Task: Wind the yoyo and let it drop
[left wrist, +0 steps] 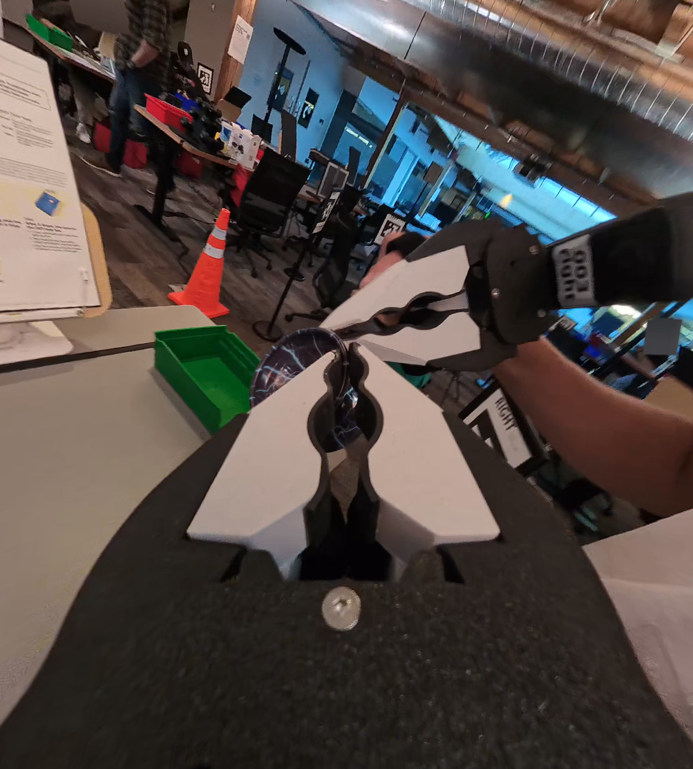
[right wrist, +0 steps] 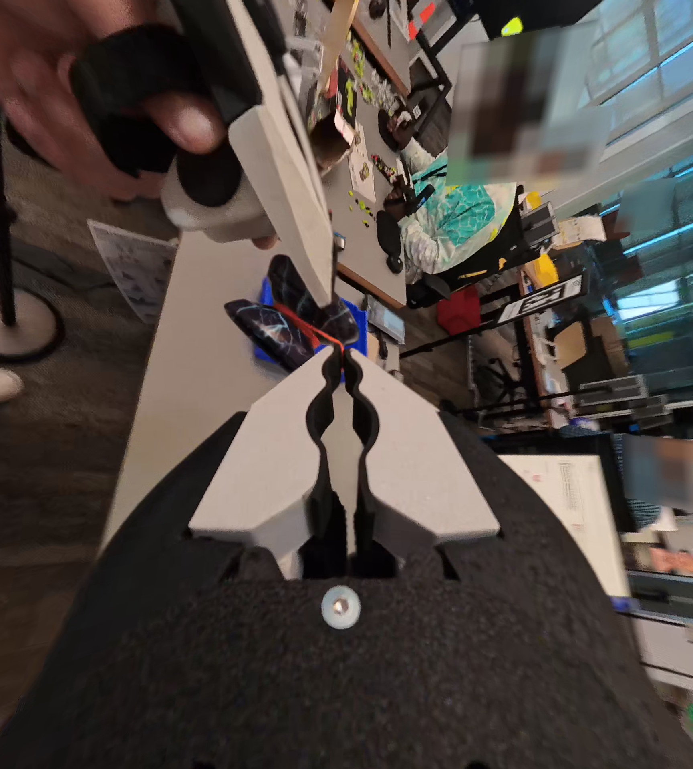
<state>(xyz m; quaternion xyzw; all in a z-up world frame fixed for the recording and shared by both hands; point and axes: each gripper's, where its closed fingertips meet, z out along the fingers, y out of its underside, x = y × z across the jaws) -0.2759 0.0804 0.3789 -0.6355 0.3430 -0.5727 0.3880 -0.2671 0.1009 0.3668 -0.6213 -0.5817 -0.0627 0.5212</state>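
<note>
Two grippers meet at one yoyo point(left wrist: 295, 366), which shows in the centre of both views, held in the air over a grey table point(left wrist: 66, 437). The left gripper point(left wrist: 342, 353) is closed on the rim of one yoyo half. The right gripper point(right wrist: 338, 353) is pinched tight on a red string point(right wrist: 311, 326), which runs from its tips into the groove between the two halves.

Risk, as I judge it: the left jaws hold only a thin edge, so a tug on the string could twist the yoyo out and drop it early. The string could also slide through the right tips, or loop over a half instead of into the groove, and the wind would come out loose.

Count: one yoyo, one string, two grippers, one green bin point(left wrist: 203, 374) centre left in the left view, one orange cone point(left wrist: 209, 266) above it.
</note>
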